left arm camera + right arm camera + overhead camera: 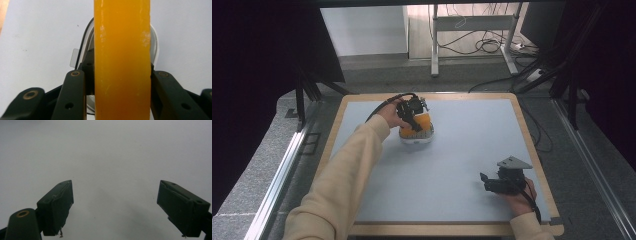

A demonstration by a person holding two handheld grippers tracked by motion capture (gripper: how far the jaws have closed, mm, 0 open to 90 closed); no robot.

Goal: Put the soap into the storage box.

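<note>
A: What is seen at the far left part of the counter [472,150]?

B: The left tongs [414,121] are held there by a hand in a cream sleeve [347,175]. An orange slab [423,121] is pinched between them; in the left gripper view the orange slab [122,60] is pressed on both sides by the black jaws.

A: Where is the slab placed?

B: It is stood on edge over a white rounded holder [416,137], which is set on the pale grey surface, left of centre and toward the far edge. In the left gripper view the holder's white rim [154,45] is glimpsed behind the slab. Whether the slab is seated in it or just above it cannot be told.

A: And the right tongs [483,178]?

B: They are held low near the front right corner, well apart from the slab. In the right gripper view the right tongs [116,207] are spread wide, with nothing between them but bare grey surface.
</note>
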